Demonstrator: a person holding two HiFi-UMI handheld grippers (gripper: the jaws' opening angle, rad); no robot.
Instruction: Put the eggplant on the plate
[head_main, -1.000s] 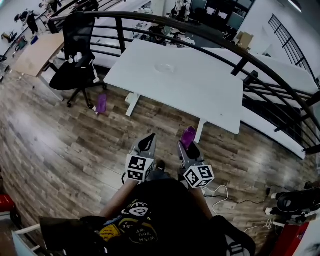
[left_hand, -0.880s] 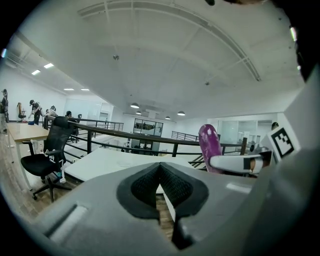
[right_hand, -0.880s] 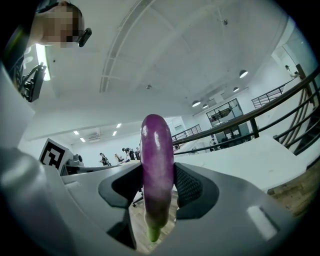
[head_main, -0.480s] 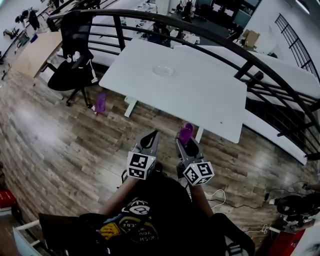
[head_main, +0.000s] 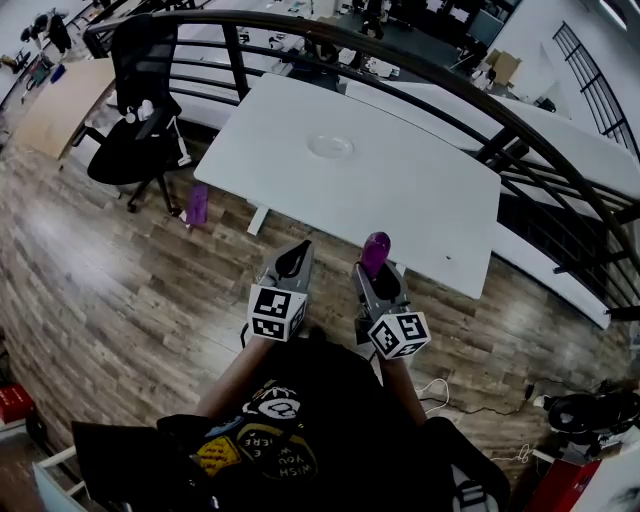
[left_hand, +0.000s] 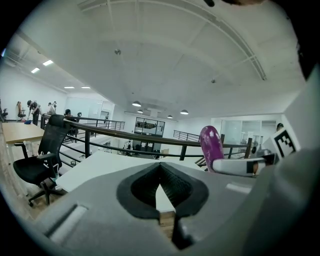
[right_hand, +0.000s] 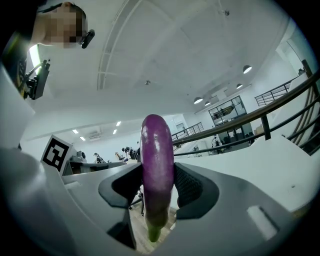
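A purple eggplant (right_hand: 157, 170) stands upright between the jaws of my right gripper (right_hand: 158, 187), green stem end down; the jaws are shut on it. In the head view the eggplant (head_main: 375, 252) pokes up from the right gripper (head_main: 375, 270) just short of the near edge of the white table (head_main: 400, 190). A clear plate (head_main: 330, 147) lies on the far middle of that table. My left gripper (head_main: 292, 262) is beside the right one, its jaws closed together with nothing in them (left_hand: 160, 186). From the left gripper view the eggplant (left_hand: 211, 147) shows at the right.
A black office chair (head_main: 135, 130) stands left of the table, a purple bottle (head_main: 198, 204) on the wooden floor near it. A dark railing (head_main: 420, 65) curves behind the table. Cables and equipment (head_main: 590, 410) lie at the lower right.
Both grippers and the person have moved forward over the floor toward the white table; the table now lies closer. The eggplant stays held in the right gripper.
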